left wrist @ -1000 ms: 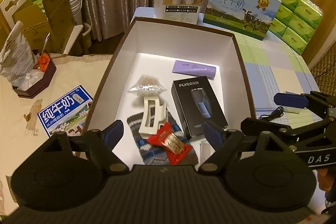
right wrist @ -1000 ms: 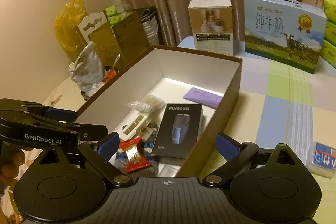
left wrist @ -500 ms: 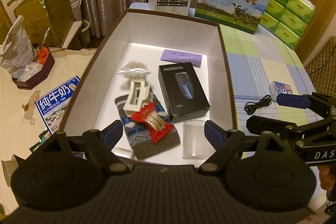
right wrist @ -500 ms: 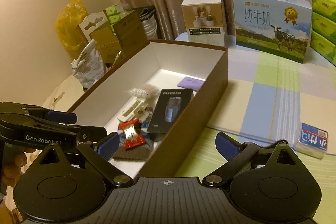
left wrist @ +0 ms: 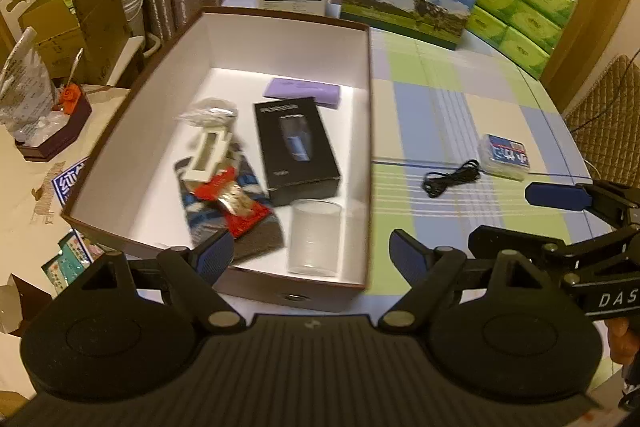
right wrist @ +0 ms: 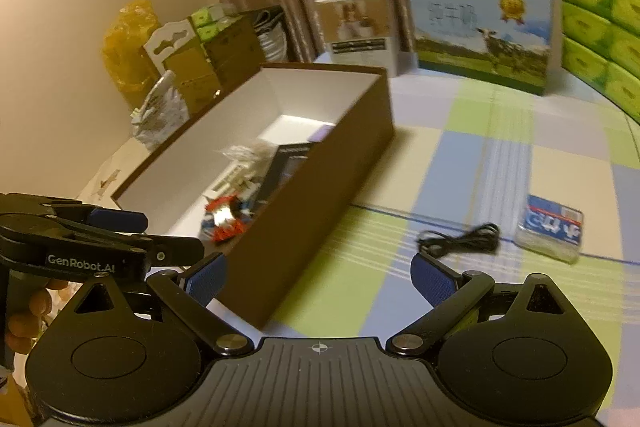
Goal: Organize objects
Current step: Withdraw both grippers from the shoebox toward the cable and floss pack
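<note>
My left claw (left wrist: 310, 253) gapes empty over box (left wrist: 366, 115) | my right claw (right wrist: 318, 277) gapes empty | cable (right wrist: 460, 241), tissue pack (right wrist: 550, 233) on tabletop (right wrist: 460, 163)

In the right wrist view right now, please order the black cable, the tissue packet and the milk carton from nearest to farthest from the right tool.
1. Black cable, just ahead on the tablecloth.
2. Tissue packet, ahead, further right.
3. Milk carton, at the table's far end.

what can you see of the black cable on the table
The cable is thin, black and loosely bundled into a small tangle, lying flat on the checked tablecloth. It sits outside the box, to its right, just left of a small blue packet. Nothing grips it; whether it touches the packet is unclear.
</note>
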The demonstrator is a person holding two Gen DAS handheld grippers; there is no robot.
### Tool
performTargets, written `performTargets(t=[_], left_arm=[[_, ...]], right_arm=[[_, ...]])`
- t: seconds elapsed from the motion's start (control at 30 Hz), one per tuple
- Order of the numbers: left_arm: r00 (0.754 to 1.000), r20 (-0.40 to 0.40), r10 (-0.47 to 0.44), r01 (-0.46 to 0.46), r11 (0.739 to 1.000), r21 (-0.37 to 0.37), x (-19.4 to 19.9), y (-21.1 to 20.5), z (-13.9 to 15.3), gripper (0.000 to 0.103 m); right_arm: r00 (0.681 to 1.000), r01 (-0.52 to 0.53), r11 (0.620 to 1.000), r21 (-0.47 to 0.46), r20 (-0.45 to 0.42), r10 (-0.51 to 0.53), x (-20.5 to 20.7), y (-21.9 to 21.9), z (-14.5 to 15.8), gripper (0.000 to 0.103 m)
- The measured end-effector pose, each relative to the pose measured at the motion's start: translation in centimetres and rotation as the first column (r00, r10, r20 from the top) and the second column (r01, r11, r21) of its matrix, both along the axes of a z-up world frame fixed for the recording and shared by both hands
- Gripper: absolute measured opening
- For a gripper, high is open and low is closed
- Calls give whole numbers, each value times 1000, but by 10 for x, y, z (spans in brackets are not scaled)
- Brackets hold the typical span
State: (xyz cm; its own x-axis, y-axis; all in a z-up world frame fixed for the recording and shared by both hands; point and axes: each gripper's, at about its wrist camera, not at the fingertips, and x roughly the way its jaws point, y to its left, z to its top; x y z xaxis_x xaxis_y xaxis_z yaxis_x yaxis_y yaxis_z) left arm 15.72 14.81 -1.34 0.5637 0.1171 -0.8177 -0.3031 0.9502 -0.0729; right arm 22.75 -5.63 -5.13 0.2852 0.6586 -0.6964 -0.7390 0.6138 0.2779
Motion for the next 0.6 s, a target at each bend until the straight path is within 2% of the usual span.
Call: performTargets(t=[0.6], left_arm=[[998,-47,-51,50,998,-38,30,-81,-24,82]], right_arm=[[993,104,993,-46,-58,-107,34,-82,-20,96]])
